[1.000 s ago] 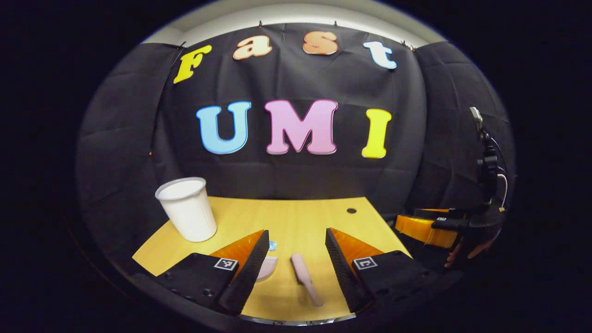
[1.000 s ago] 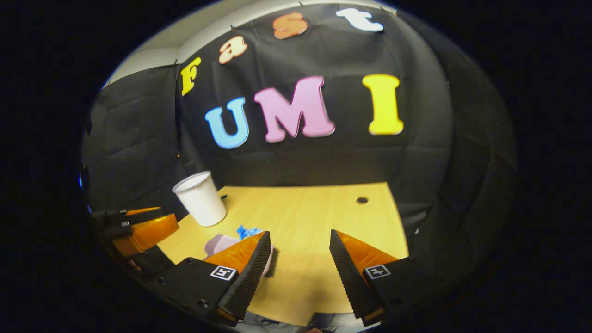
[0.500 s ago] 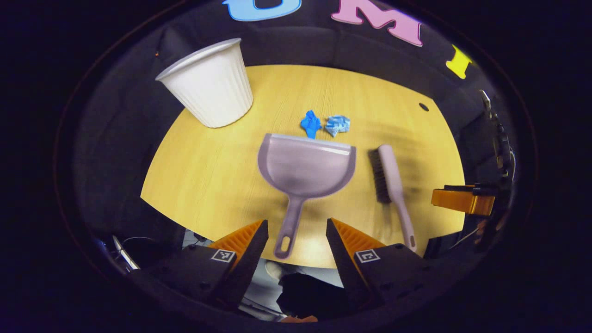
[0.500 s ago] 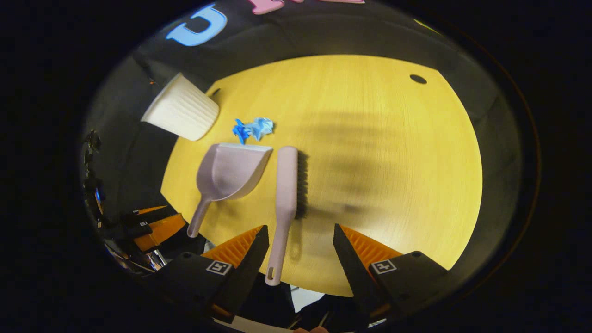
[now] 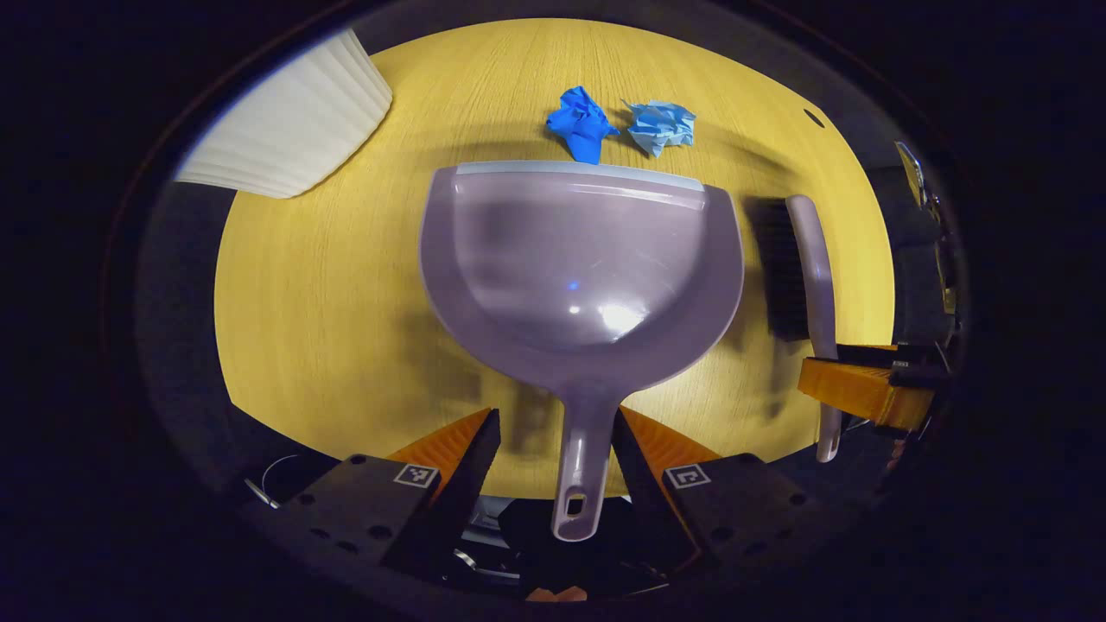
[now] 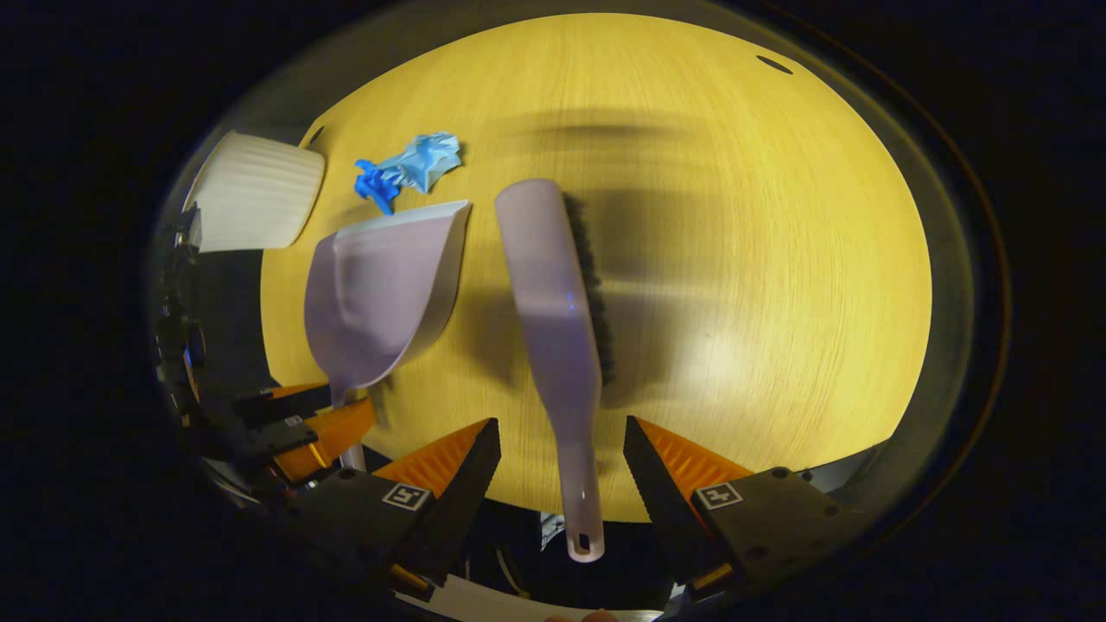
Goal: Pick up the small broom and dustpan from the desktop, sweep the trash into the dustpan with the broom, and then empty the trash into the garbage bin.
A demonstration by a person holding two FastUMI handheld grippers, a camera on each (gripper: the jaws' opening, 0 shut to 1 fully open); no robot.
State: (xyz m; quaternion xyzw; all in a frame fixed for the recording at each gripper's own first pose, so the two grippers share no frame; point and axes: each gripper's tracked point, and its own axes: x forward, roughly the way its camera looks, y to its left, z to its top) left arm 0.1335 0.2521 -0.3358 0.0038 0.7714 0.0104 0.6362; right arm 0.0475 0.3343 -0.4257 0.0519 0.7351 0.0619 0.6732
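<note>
So in the left gripper view the left gripper has its jaws spread wide, one either side of the dustpan handle at bottom centre. The right-hand jaw looks just about against the handle, the other clearly has a gap, so nothing is clamped yet. Same story in the right gripper view: the right gripper sits with jaws apart and the broom handle running down between them, air on both sides. Makes sense to me, since both handles stick out past the near edge of the table, and coming in from that edge lets the jaws straddle them without scraping the wood. Both tools lie flat, handles toward the bottom of frame; the broom lies on its side with the bristles facing away from the pan. The pan's mouth points up the frame at two blue paper wads lying right at its lip, which I'd guess is deliberate, as one short sweep would do it. The white ribbed bin sits upper left in the left gripper view, well apart from the pan. Pose-wise both grippers point steeply down at the table, side by side; the right one's orange jaw shows at the right edge beside the broom handle. My read: closing on both handles is the next job.
</note>
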